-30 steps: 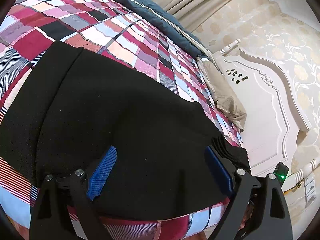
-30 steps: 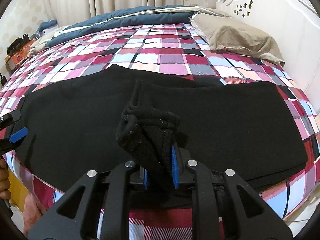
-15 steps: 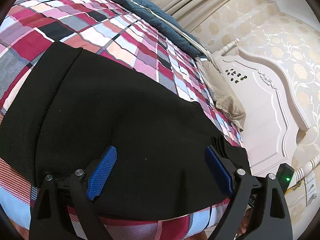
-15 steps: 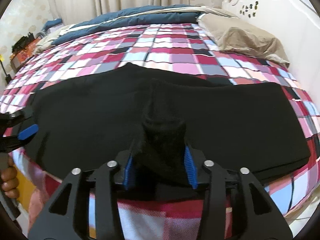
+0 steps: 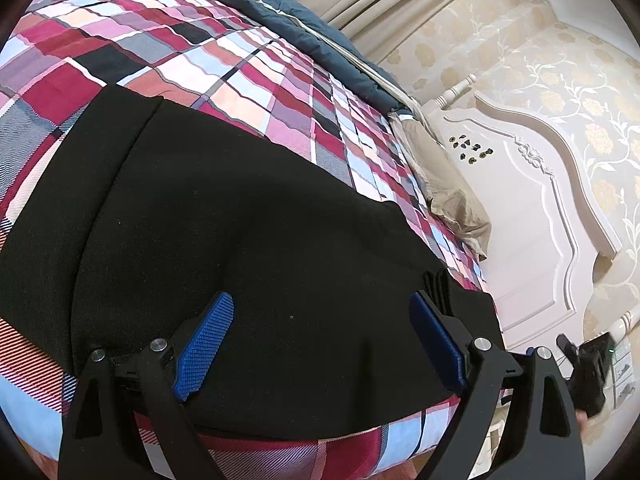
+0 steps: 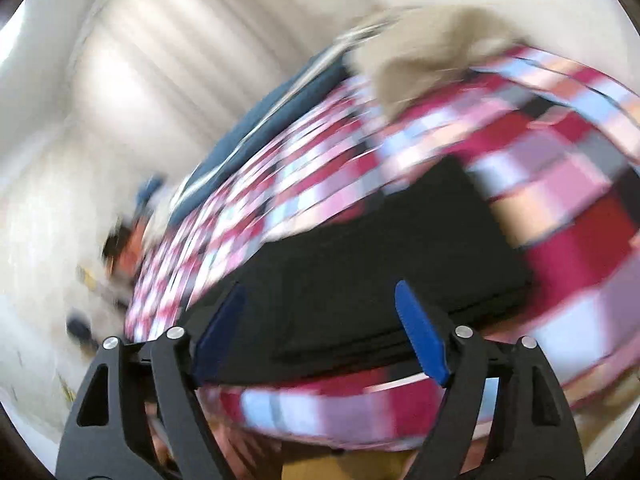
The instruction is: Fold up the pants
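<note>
Black pants (image 5: 224,216) lie flat across the plaid bedspread (image 5: 168,52), folded lengthwise with stacked edges at the right end. My left gripper (image 5: 320,312) hovers open just above the cloth near the bed's front edge, nothing between its blue pads (image 5: 204,340). The right wrist view is tilted and blurred: the pants (image 6: 380,272) show as a dark slab on the bedspread (image 6: 560,184). My right gripper (image 6: 320,304) is above their near edge, its jaws opening, with no cloth between its pads (image 6: 420,340).
A beige pillow (image 5: 444,184) and white headboard (image 5: 532,216) stand at the right end of the bed. A blue quilt (image 5: 280,8) lies along the far side below curtains. The other gripper (image 5: 588,372) shows at the bed's right corner.
The right gripper let go of the bunched black cloth, opened wide, swung sideways and rolled, so its view is now tilted. The left gripper stayed put and open.
</note>
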Tool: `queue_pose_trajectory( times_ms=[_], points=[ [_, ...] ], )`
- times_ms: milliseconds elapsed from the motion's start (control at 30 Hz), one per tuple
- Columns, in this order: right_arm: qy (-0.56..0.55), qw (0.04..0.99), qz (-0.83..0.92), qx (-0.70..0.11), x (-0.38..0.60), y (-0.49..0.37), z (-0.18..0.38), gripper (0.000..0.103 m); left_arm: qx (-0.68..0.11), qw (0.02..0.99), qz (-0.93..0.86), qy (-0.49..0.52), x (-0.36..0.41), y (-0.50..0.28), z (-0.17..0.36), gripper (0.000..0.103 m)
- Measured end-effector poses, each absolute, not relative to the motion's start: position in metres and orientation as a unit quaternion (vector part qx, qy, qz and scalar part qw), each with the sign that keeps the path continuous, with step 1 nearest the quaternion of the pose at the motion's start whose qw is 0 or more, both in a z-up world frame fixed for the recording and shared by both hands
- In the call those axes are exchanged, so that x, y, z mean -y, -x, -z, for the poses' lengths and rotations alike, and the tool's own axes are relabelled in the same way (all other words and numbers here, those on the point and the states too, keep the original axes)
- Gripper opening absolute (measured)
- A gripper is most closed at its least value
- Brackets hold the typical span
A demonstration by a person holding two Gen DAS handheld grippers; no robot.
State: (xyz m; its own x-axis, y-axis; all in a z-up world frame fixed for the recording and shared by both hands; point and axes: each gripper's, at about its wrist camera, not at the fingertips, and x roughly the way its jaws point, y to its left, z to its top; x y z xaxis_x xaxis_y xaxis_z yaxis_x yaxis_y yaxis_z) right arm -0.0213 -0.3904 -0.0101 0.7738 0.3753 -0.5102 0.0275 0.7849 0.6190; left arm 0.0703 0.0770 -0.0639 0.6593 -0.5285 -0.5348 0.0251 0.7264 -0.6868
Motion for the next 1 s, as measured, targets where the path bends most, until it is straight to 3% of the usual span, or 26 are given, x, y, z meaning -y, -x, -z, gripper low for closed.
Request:
queue_pose_trajectory(
  times_ms=[67, 233, 367, 467, 533, 633, 700, 833, 1000],
  points=[
    [-0.361, 0.872, -0.052, -0.327, 0.448, 0.02, 0.03, 0.077, -0.377, 0.85, 0.163, 0.328, -0.078, -0.071, 0.063, 0.088],
    [-0.411, 0.826, -0.069, -0.379, 0.485, 0.002, 0.078, 0.074, -0.375, 0.853, 0.166, 0.322, -0.077, -0.074, 0.064, 0.088],
    [-0.435, 0.803, -0.091, -0.397, 0.48, -0.007, 0.104, 0.043, -0.376, 0.853, 0.165, 0.321, -0.077, -0.075, 0.064, 0.088],
    [-0.425, 0.807, -0.088, -0.402, 0.479, -0.007, 0.114, 0.028, -0.376, 0.855, 0.164, 0.317, -0.074, -0.076, 0.065, 0.088],
    [-0.428, 0.805, -0.093, -0.401, 0.482, -0.006, 0.117, 0.026, -0.375, 0.856, 0.165, 0.314, -0.074, -0.076, 0.066, 0.088],
    [-0.432, 0.802, -0.104, -0.399, 0.485, -0.006, 0.119, 0.027, -0.372, 0.859, 0.166, 0.309, -0.072, -0.075, 0.067, 0.088],
    [-0.43, 0.799, -0.116, -0.404, 0.487, -0.01, 0.116, 0.034, -0.371, 0.86, 0.166, 0.307, -0.071, -0.074, 0.067, 0.088],
    [-0.425, 0.806, -0.13, -0.391, 0.5, -0.025, 0.094, 0.062, -0.371, 0.861, 0.17, 0.304, -0.07, -0.071, 0.068, 0.088],
    [-0.424, 0.8, -0.139, -0.401, 0.504, -0.08, 0.092, 0.064, -0.37, 0.862, 0.171, 0.303, -0.07, -0.069, 0.069, 0.088]
  ],
)
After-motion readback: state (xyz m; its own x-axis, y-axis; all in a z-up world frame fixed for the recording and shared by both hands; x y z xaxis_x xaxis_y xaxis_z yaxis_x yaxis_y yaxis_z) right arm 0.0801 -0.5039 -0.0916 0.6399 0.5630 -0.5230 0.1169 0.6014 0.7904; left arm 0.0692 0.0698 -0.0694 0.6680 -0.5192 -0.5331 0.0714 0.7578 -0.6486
